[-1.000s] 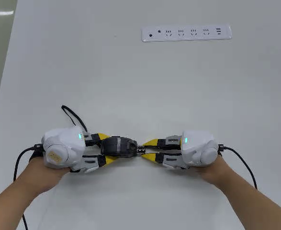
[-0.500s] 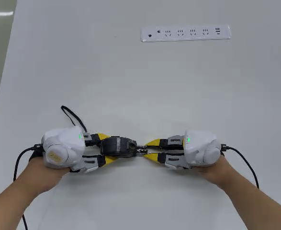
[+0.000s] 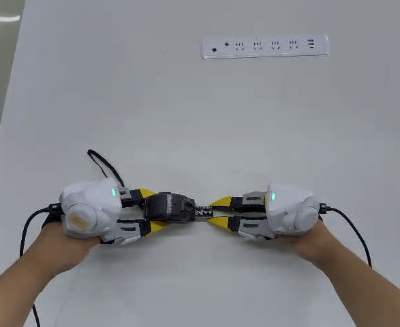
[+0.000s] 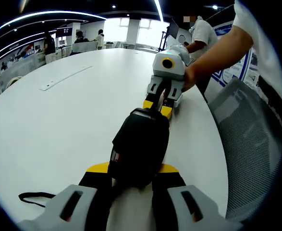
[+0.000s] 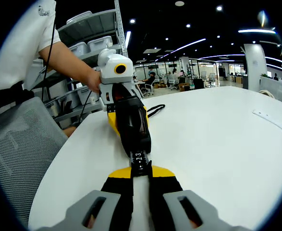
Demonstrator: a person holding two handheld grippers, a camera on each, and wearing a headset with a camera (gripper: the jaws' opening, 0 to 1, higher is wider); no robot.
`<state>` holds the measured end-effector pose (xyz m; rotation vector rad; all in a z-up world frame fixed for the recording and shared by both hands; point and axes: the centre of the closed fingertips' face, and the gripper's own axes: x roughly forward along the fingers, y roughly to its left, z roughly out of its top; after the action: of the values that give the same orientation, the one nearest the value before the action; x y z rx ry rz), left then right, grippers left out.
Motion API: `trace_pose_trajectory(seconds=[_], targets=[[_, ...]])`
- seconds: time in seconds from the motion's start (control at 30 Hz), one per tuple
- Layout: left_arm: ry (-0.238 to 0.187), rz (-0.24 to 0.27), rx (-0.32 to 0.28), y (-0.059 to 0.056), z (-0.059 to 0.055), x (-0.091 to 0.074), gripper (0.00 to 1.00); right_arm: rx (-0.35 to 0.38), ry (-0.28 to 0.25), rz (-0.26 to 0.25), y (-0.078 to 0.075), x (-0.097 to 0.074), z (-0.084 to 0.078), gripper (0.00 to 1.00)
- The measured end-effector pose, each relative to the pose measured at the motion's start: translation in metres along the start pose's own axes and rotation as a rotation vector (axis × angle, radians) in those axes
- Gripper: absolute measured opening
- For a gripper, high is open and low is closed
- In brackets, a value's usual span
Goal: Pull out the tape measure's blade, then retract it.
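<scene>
A black tape measure (image 3: pixel 168 207) lies low over the white table near its front edge. My left gripper (image 3: pixel 149 212) is shut on its case (image 4: pixel 140 147), the yellow-tipped fingers pressing both sides. From the case a short length of blade (image 5: pixel 138 159) with printed numbers runs to my right gripper (image 3: pixel 218 212), which is shut on the blade's end (image 3: pixel 203 212). The two grippers face each other, a small gap apart. In the right gripper view the case (image 5: pixel 133 124) sits just beyond the fingertips, with the left gripper (image 5: pixel 116 115) behind it.
A white power strip (image 3: pixel 264 46) lies flat at the far side of the table (image 3: pixel 186 116). A black strap (image 3: pixel 103 165) curls on the table behind the left gripper. Cables trail from both grippers toward the person. A mesh chair (image 4: pixel 256 144) stands off the table's edge.
My right gripper has moved slightly to the right, drawing a little more blade out of the case. The left gripper and the case have stayed put.
</scene>
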<state>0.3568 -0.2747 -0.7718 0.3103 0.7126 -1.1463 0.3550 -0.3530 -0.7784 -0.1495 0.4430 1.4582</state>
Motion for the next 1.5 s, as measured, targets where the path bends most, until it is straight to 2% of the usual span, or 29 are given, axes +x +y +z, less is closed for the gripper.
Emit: trace_pose_trajectory(seconds=[1.5], targets=[[0.001, -0.001, -0.008, -0.003, 0.004, 0.000, 0.28, 0.042, -0.010, -0.013, -0.002, -0.023, -0.009, 0.09]])
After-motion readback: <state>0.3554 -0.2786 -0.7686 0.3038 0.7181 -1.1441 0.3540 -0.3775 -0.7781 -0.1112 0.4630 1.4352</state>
